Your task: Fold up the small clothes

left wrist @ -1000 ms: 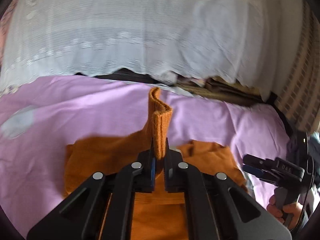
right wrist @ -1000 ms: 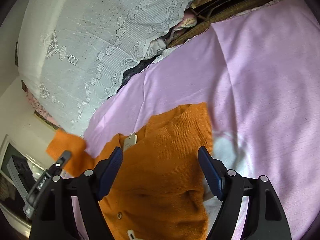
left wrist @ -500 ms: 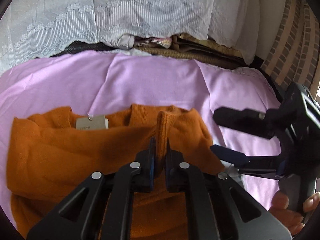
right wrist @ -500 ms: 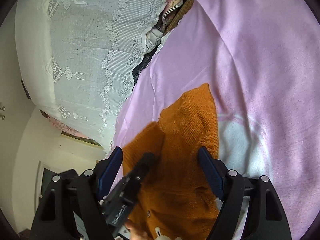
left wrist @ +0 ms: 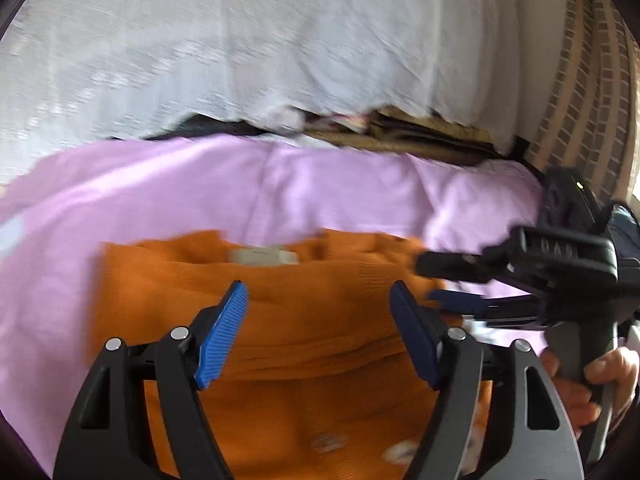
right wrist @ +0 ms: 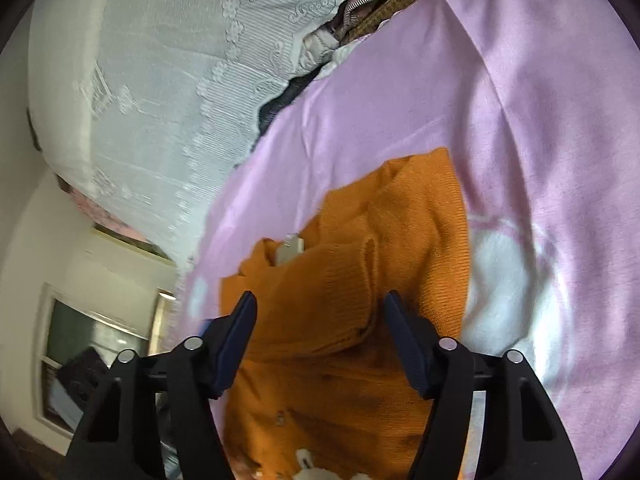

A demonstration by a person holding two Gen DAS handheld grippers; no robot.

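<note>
Left gripper (left wrist: 318, 336) jaws just sprang apart, nothing between them: sleeve (right wrist: 320, 300) dropped across the cardigan (left wrist: 280, 320), flat on the pink sheet (left wrist: 280, 188). Right gripper (right wrist: 320, 344) jaws spread, just narrowed a bit, empty above the cuff. Sleeve fold looks done. Next: likely pinch the other sleeve or hem and fold it in.

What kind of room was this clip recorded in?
Probably a bedroom at home: a pink sheet spread like bedding, a pile under a white lace cover behind it, and an orange cardigan lying on top.
</note>
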